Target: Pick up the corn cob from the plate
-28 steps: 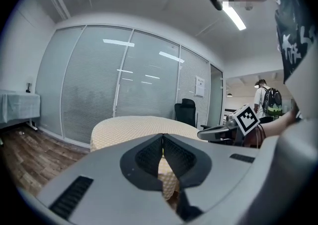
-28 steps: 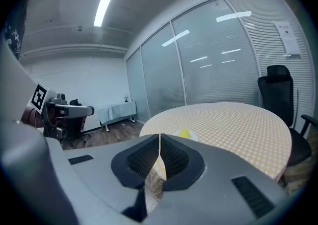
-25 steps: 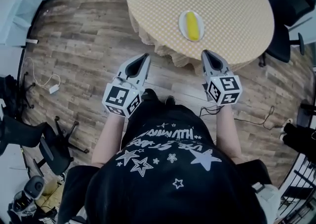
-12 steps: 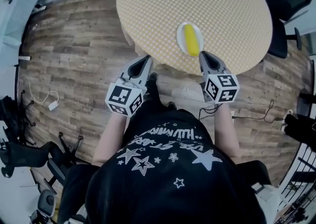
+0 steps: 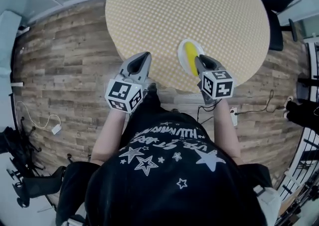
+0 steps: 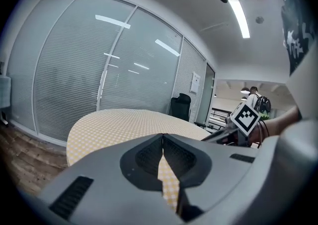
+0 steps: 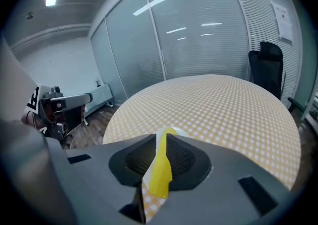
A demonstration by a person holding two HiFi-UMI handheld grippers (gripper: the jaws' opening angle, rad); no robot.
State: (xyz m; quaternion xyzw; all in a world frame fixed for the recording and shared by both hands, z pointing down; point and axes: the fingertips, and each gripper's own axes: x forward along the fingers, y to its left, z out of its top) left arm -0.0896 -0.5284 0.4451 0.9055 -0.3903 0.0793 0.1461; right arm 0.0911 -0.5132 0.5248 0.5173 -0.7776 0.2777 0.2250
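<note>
Now that both tongs have come forward from over the floor to the tabletop (image 5: pixel 174 5) edge, the right tongs (image 5: pixel 198 59), clenched and empty, sit just beside the corn cob (image 5: pixel 189 51), which lies untouched on its plate (image 5: pixel 180 55). The left tongs (image 5: pixel 145 55) are likewise clenched.

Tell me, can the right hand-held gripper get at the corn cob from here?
Probably yes. The right hand-held gripper hangs at the near end of the corn cob on its plate, nothing between them. Its jaws are shut, so they must open first.
</note>
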